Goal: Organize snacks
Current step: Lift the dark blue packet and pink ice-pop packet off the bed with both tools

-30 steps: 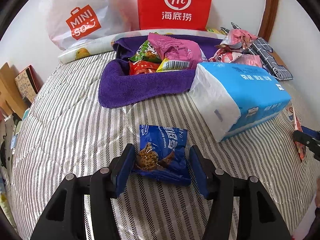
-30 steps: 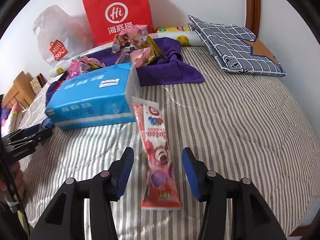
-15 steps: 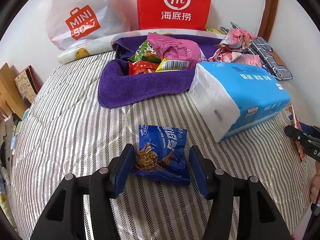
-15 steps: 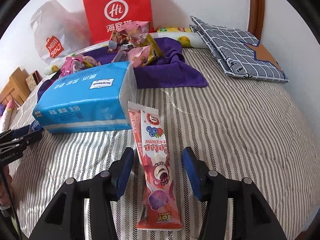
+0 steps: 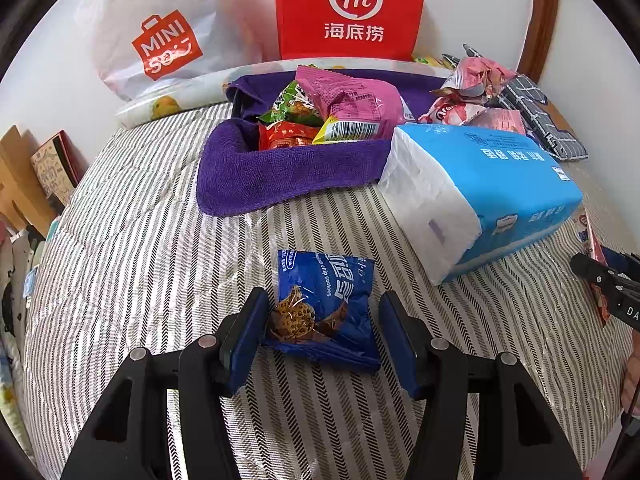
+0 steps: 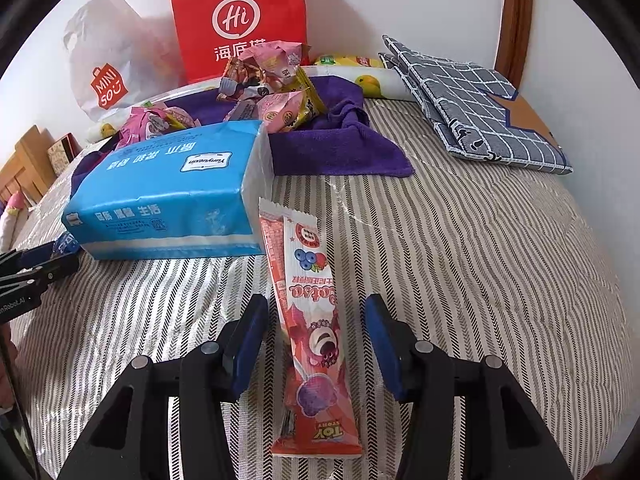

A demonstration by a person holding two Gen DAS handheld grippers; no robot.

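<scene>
A crinkled blue foil packet of chocolate-chip cookies (image 5: pixel 326 308) is seen lying on a grey-and-white striped bed (image 5: pixel 132 264), framed by the blue pads of the left hand-held gripper (image 5: pixel 324 332); the left pad is touching the packet's edge while the right pad is kept clear, so the gripper is shown open. A long red-and-pink strawberry snack stick wrapper (image 6: pixel 310 320) is laid flat between the parted pads of the right hand-held gripper (image 6: pixel 316 344), whose jaws are closing but are not yet pressed against it. Farther back, a blue plastic pack of white tissues (image 6: pixel 168 196) is placed just beside the wrapper's far end. Behind it, mixed snack bags (image 5: pixel 340 112) are heaped on a purple towel (image 5: pixel 256 172), with a red paper shopping bag (image 5: pixel 352 8) and a white plastic carrier bag (image 5: pixel 160 40) stood against the wall.
</scene>
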